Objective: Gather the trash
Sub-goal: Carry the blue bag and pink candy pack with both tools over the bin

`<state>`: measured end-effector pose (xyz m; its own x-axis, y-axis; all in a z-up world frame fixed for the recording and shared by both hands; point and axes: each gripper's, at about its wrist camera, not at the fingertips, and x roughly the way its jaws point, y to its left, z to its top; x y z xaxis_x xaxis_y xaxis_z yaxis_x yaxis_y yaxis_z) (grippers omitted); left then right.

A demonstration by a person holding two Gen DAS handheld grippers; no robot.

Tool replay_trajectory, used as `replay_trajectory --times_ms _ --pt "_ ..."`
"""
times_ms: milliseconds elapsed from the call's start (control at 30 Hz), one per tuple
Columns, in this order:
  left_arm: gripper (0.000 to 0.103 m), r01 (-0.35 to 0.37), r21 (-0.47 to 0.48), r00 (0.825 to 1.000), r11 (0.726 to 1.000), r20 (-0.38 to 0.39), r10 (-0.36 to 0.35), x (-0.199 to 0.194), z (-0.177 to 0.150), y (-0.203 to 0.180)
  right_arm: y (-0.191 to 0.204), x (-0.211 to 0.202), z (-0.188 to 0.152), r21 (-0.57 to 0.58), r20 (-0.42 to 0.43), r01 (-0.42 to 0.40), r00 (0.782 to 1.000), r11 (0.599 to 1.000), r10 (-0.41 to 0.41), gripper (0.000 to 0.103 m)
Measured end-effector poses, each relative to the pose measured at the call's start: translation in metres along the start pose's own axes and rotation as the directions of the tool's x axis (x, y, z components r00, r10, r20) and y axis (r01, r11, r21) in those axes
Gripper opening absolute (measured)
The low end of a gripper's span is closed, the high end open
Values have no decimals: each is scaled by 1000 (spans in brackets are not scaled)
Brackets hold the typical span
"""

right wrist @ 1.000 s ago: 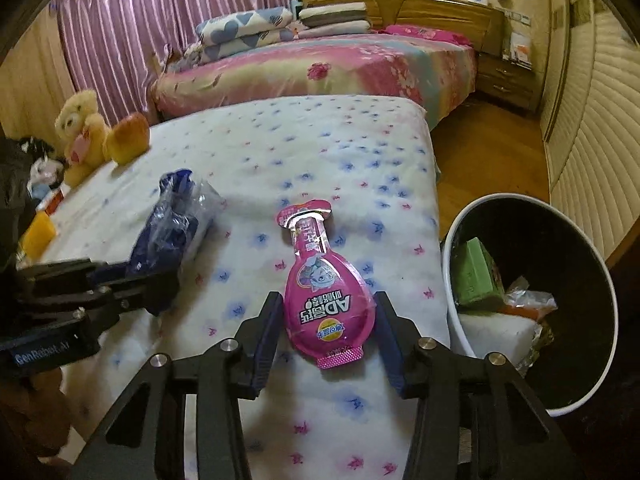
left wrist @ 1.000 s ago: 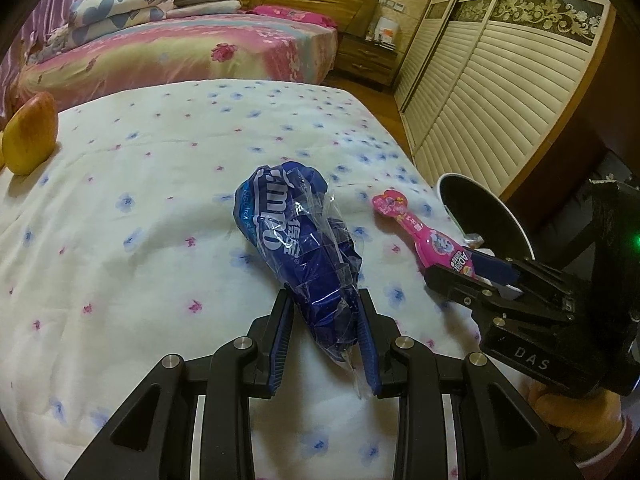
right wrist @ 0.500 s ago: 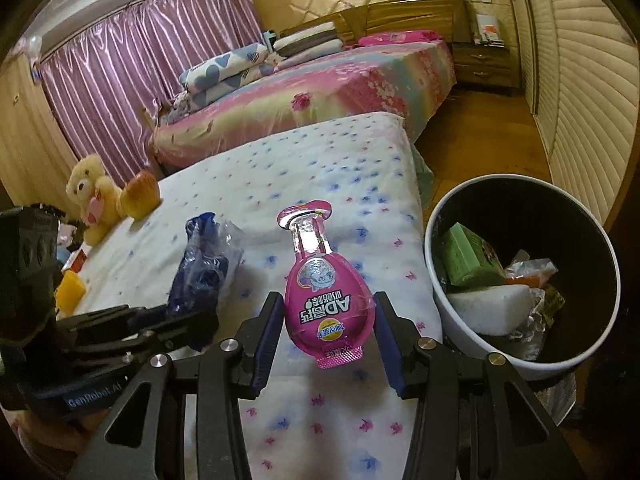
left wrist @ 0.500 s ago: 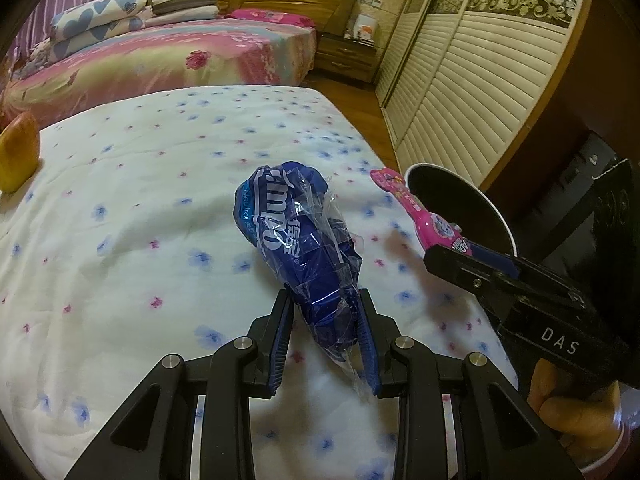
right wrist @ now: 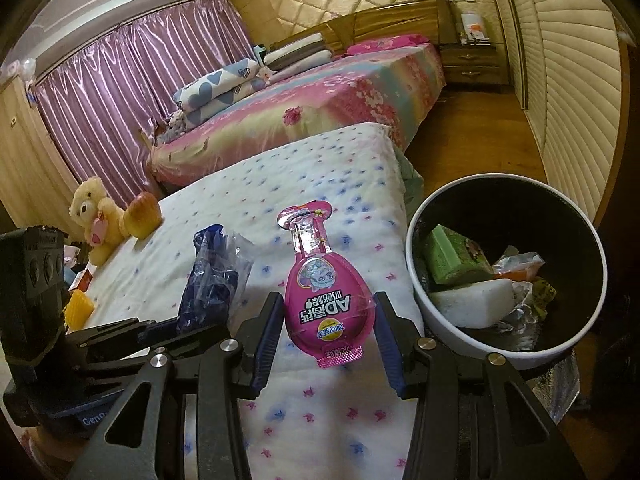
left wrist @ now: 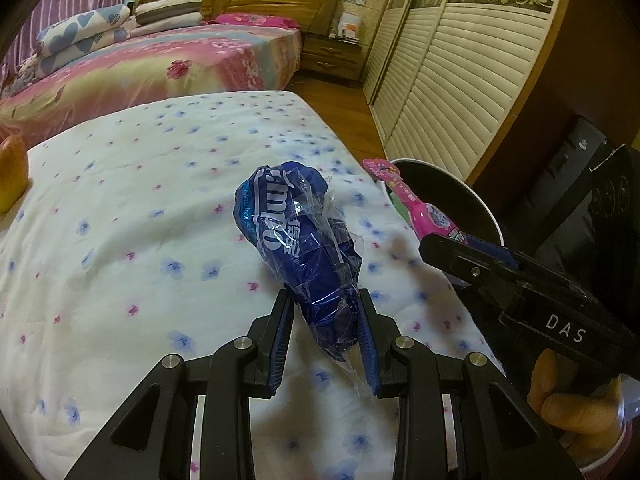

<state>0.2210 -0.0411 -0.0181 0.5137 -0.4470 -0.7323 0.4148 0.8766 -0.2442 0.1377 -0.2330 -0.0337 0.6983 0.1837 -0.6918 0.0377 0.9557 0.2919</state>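
My left gripper is shut on a crumpled blue plastic wrapper, held up above the flowered white bedspread. My right gripper is shut on a pink drink pouch, its neck pointing away from me. In the left wrist view the pink pouch and the right gripper hang at the right, over the near rim of the bin. The right wrist view shows the blue wrapper to the left and the round bin to the right, beside the bed's edge.
The bin holds a green block, a white block and crinkled wrappers. A teddy bear and an apple-shaped toy sit at the bed's far left. A second bed, slatted wardrobe doors and wooden floor lie beyond.
Both grippers have lifted with their loads and shifted toward the bin. The bin now fills more of the right wrist view, and the pouch has come over its rim in the left wrist view.
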Motion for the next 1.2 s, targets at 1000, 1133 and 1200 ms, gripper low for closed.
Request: replay_trajectory --times_ms 1000,1133,1200 --pt "30 38 82 999 996 -18 -37 15 13 -37 -28 -23 -4 68 32 37 999 997 -39 46" --pt "30 45 93 999 995 -23 -43 19 14 -43 -33 -26 -4 77 35 44 998 996 -46 46" --pt "30 47 97 999 994 -25 -45 20 15 -45 -35 -27 -4 81 37 46 998 996 -49 46"
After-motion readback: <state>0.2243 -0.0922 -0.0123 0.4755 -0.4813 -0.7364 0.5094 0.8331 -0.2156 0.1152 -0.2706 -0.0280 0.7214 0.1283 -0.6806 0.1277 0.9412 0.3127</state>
